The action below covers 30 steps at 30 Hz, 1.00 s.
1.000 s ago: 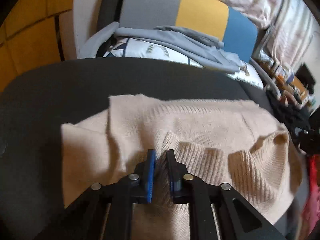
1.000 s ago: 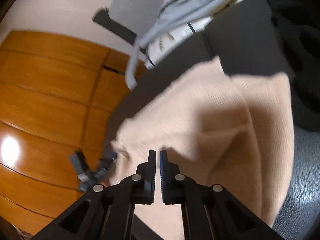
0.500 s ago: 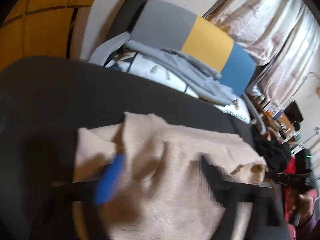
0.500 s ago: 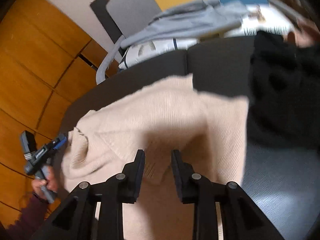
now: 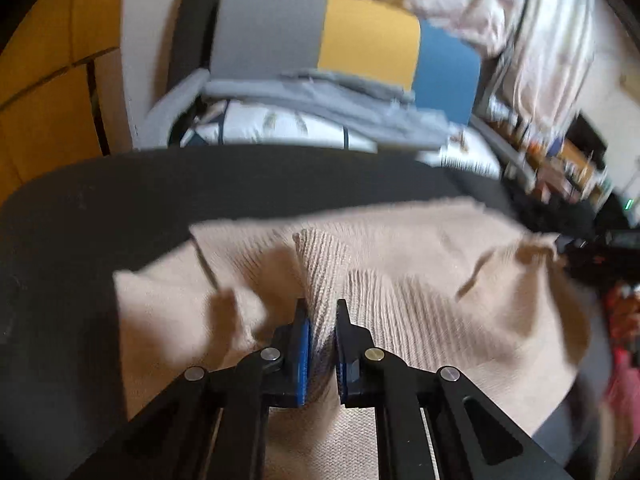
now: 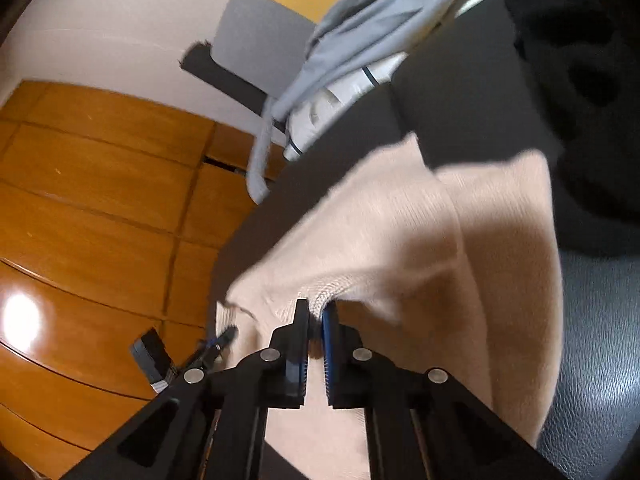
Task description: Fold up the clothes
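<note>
Left gripper [image 5: 320,314] and right gripper [image 6: 316,312] each clamp the beige sweater's [image 5: 420,312] ribbed knit.

Black left gripper [image 5: 320,312], blue-padded jaws, silver screws.

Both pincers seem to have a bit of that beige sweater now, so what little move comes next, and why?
Probably lift both pinched folds and carry them across. The left gripper and right gripper are each shut on ribbed knit of the beige sweater, which lies rumpled on the black surface.
</note>
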Motion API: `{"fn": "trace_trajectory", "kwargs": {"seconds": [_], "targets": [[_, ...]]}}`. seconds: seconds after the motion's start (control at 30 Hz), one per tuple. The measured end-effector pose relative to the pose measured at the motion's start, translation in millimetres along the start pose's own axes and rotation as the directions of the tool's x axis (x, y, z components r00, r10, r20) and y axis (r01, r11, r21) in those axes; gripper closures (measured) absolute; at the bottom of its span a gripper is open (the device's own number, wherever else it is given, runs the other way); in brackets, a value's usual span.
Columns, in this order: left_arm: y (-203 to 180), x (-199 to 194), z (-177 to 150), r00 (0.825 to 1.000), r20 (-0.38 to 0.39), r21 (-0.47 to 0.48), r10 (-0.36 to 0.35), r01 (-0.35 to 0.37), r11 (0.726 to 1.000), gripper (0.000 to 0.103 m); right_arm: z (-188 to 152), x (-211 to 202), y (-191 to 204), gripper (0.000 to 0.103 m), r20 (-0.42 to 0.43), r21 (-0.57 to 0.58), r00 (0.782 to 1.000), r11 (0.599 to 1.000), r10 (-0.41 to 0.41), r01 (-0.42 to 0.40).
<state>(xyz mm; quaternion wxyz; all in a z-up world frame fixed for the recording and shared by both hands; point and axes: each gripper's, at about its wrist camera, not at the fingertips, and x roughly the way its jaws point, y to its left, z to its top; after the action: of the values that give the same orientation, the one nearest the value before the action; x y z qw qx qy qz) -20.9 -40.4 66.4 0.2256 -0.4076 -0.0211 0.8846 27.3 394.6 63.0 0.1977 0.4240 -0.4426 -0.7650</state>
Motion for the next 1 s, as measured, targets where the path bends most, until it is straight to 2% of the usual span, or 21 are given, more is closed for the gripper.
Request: {"fn": "trace_trajectory", "kwargs": {"seconds": [0.03, 0.17, 0.27, 0.3, 0.33, 0.37, 0.4, 0.43, 0.47, 0.53, 0.57, 0.6, 0.63, 0.7, 0.77, 0.83, 0.87, 0.9, 0.93, 0.97, 1.0], "targets": [[4, -6, 4, 1.000, 0.026, -0.017, 0.001, -0.001, 1.000, 0.097, 4, -4, 1, 0.098, 0.022, 0.004, 1.000, 1.000, 0.009, -0.009], [26, -17, 25, 0.990, 0.121, -0.118, 0.070, -0.056, 0.991, 0.097, 22, -8, -5, 0.098, 0.105, 0.039, 0.994, 0.999, 0.006, -0.010], [41, 1, 32, 0.992, 0.089, -0.172, 0.092, -0.076, 0.982, 0.095, 32, 2, -17, 0.098, 0.127, 0.059, 0.989, 0.996, -0.077, 0.070], [42, 11, 30, 0.990, 0.062, -0.170, 0.123, -0.111, 0.979, 0.088, 33, 7, -22, 0.093, 0.116, 0.067, 0.987, 0.992, -0.110, 0.103], [42, 20, 28, 0.987, 0.020, -0.166, 0.158, -0.152, 0.974, 0.073, 33, 10, -26, 0.091, 0.109, 0.075, 0.984, 0.989, -0.138, 0.130], [42, 19, 22, 0.985, 0.015, -0.178, 0.172, -0.167, 0.970, 0.066, 32, 9, -28, 0.082, 0.110, 0.081, 0.980, 0.984, -0.168, 0.159], [42, 17, 17, 0.982, 0.009, -0.190, 0.186, -0.181, 0.965, 0.055, 31, 7, -30, 0.080, 0.114, 0.086, 0.973, 0.978, -0.201, 0.192], [42, 16, 11, 0.980, 0.003, -0.202, 0.201, -0.196, 0.960, 0.050, 29, 3, -29, 0.080, 0.132, 0.086, 0.965, 0.972, -0.228, 0.218], [42, 14, 6, 0.977, -0.004, -0.214, 0.215, -0.211, 0.954, 0.050, 25, -5, -23, 0.078, 0.171, 0.069, 0.949, 0.964, -0.264, 0.256], [42, 10, -5, 0.971, -0.010, -0.240, 0.241, -0.236, 0.942, 0.049, 13, -19, -4, 0.075, 0.262, 0.005, 0.910, 0.943, -0.322, 0.333], [44, -1, -13, 0.971, 0.036, -0.277, 0.237, -0.219, 0.936, 0.048, 7, -22, 9, 0.075, 0.305, -0.048, 0.895, 0.934, -0.325, 0.355], [45, -12, -20, 0.969, 0.081, -0.311, 0.234, -0.198, 0.930, 0.041, -2, -24, 25, 0.075, 0.342, -0.132, 0.889, 0.921, -0.304, 0.366], [44, -20, -30, 0.967, 0.124, -0.334, 0.223, -0.171, 0.927, 0.031, -11, -19, 41, 0.075, 0.343, -0.244, 0.901, 0.901, -0.267, 0.360], [38, -21, -44, 0.966, 0.139, -0.304, 0.219, -0.168, 0.938, 0.028, -19, 5, 63, 0.075, 0.255, -0.416, 0.935, 0.844, -0.248, 0.337], [32, -7, -52, 0.956, 0.078, -0.226, 0.284, -0.261, 0.939, 0.028, -21, 35, 72, 0.075, 0.175, -0.506, 0.938, 0.789, -0.301, 0.347], [34, 6, -63, 0.929, 0.007, -0.174, 0.370, -0.363, 0.915, 0.028, -17, 58, 64, 0.075, 0.160, -0.517, 0.903, 0.746, -0.398, 0.420], [39, 3, -67, 0.933, 0.008, -0.192, 0.359, -0.351, 0.917, 0.028, -11, 65, 55, 0.078, 0.167, -0.500, 0.875, 0.726, -0.454, 0.472], [44, 0, -70, 0.935, 0.008, -0.211, 0.354, -0.344, 0.915, 0.027, -8, 65, 47, 0.080, 0.187, -0.482, 0.859, 0.717, -0.477, 0.503], [49, -6, -72, 0.922, 0.006, -0.235, 0.388, -0.376, 0.897, 0.027, -5, 63, 42, 0.079, 0.222, -0.458, 0.848, 0.716, -0.481, 0.526], [55, -11, -73, 0.908, 0.002, -0.257, 0.418, -0.404, 0.878, 0.027, -1, 56, 36, 0.079, 0.269, -0.406, 0.808, 0.699, -0.525, 0.589], [61, -15, -76, 0.907, -0.007, -0.280, 0.422, -0.407, 0.870, 0.027, 1, 48, 31, 0.080, 0.295, -0.356, 0.770, 0.683, -0.565, 0.638]]}}
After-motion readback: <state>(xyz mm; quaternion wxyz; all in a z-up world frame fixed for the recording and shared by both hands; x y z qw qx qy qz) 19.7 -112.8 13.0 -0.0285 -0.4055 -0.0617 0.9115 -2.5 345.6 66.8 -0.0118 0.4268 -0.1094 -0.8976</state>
